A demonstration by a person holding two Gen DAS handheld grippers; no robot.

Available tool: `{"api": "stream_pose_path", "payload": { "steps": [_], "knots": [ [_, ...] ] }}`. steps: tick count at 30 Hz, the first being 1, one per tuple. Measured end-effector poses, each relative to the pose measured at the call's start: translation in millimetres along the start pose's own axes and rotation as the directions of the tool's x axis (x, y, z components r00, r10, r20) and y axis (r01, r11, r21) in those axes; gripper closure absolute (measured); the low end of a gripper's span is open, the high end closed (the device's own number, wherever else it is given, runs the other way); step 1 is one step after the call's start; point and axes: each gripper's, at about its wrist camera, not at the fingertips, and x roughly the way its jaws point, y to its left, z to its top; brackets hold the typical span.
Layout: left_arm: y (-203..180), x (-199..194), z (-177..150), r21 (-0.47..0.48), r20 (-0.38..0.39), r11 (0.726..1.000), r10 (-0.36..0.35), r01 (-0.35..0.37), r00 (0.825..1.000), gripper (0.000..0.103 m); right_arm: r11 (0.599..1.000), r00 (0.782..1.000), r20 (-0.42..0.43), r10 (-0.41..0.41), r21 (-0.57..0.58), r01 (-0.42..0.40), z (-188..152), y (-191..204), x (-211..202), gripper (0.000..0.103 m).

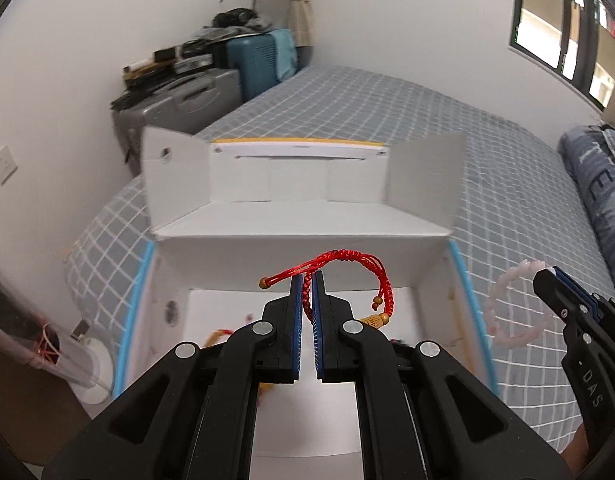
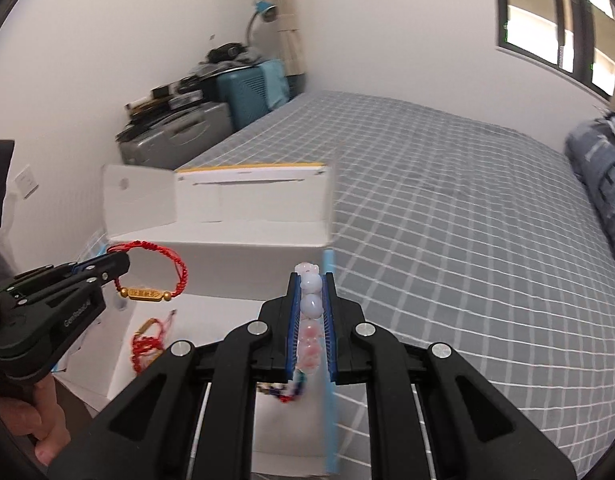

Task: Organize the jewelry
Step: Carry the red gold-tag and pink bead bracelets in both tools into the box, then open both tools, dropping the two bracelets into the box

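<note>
On the bed [image 1: 387, 120], whose grey checked cover fills most of both views, an open white box [image 1: 299, 248] with blue-edged side walls stands near the front left corner, its lid and flaps raised at the far side. The left gripper [image 1: 307, 280] is clenched on a red braided bracelet [image 1: 347, 264], which hangs above the box interior with its gold charm below; the right gripper [image 2: 311, 280] is clenched on a pale pink beaded bracelet [image 2: 311, 304], held just over the box's right wall. Step in hand, as judged: carrying two pieces of jewelry for sorting. The next move likely calls for lowering each piece to a chosen spot and releasing. Another red corded piece [image 2: 147, 344] already lies on the box floor near its left wall. Beyond the bed's far left corner stand a grey suitcase [image 1: 179, 104] and a blue one [image 1: 259, 60]; the raised flaps and the box's right wall could snag a dangling bracelet.
</note>
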Motion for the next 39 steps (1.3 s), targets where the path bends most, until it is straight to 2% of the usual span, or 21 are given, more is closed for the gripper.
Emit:
{"api": "stream_pose_path", "payload": {
  "steps": [7,10,18,25,32,35,37,39],
  "knots": [
    [36,21,-9,-0.029,-0.046,0.998,0.048,-0.05,0.998,0.099,0.997,0.998,-0.047,0.031,-0.064,-0.034,-5,41,28,0.093],
    [42,39,-12,-0.027,-0.086,0.998,0.062,-0.064,0.994,0.098,0.996,0.994,-0.099,0.045,-0.076,-0.052,-12,50,48,0.093],
    [40,80,-25,0.007,-0.184,0.996,0.085,-0.085,0.979,0.098,0.996,0.979,-0.199,0.031,-0.074,-0.047,-23,50,84,0.093],
    [46,97,-33,0.004,-0.251,0.994,0.107,-0.11,0.962,0.098,0.998,0.953,-0.302,0.005,-0.051,-0.021,-32,44,104,0.093],
    [45,106,-35,-0.012,-0.283,0.996,0.086,-0.093,0.955,0.096,0.998,0.944,-0.329,0.001,-0.066,-0.024,-36,47,112,0.093],
    [46,103,-35,-0.014,-0.273,0.995,0.087,-0.094,0.958,0.095,0.997,0.941,-0.337,0.005,-0.07,-0.03,-38,49,113,0.09],
    [48,101,-35,-0.012,-0.272,0.995,0.09,-0.097,0.958,0.095,0.997,0.944,-0.33,0.012,-0.062,-0.034,-38,49,109,0.081],
    [50,96,-35,-0.019,-0.266,0.995,0.087,-0.095,0.96,0.091,0.998,0.95,-0.311,0.014,-0.057,-0.033,-36,49,103,0.066]
  ]
}}
